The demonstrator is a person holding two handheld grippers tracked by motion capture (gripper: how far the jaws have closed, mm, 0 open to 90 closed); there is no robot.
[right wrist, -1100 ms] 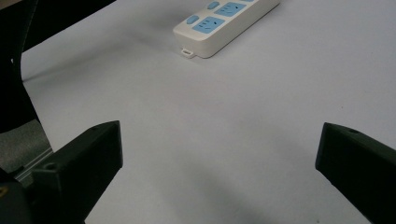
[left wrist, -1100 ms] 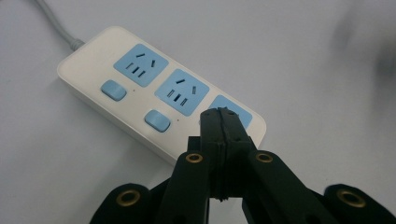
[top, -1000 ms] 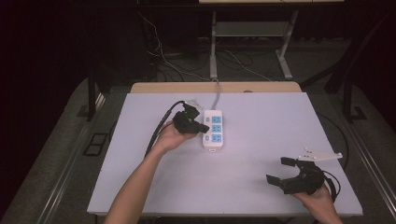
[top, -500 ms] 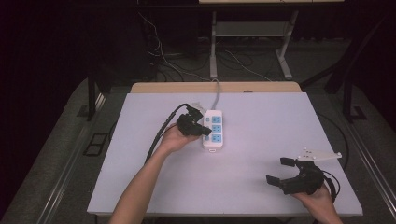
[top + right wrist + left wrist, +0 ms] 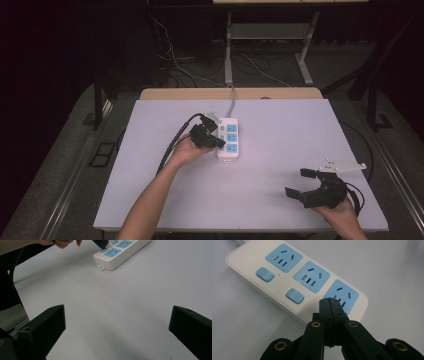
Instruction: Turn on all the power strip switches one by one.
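Table (image 5: pixel 280 150): white top. The white three-outlet power strip (image 5: pixel 229 137) lies left of centre, its grey cord running off the far edge.

Left gripper (image 5: pixel 216 141) sits at the strip's left side. In the left gripper view the jaws are pressed together with nothing between them, and the tip (image 5: pixel 331 305) hangs over the near end of the strip (image 5: pixel 294 282), where a third blue rocker switch would be.

Right gripper (image 5: pixel 303 186) is parked near the front right corner, well apart from the strip, jaws spread wide and empty.

My read: I'm at the switch-pressing step, using the closed tip as a poker on the nearest switch. Next move needs a short straight push down on that rocker without shoving the strip sideways. The strip isn't braced by anything.

View differences:
- The left gripper view shows two free switches (image 5: pixel 264 274) and the socket slots clearly, but its own jaws hide the contact point.
- The right gripper view catches the dark tip at a blue switch (image 5: pixel 103 250) from the side. I can't tell whether it's touching or just above.
- The high view gives the layout but no tip detail.
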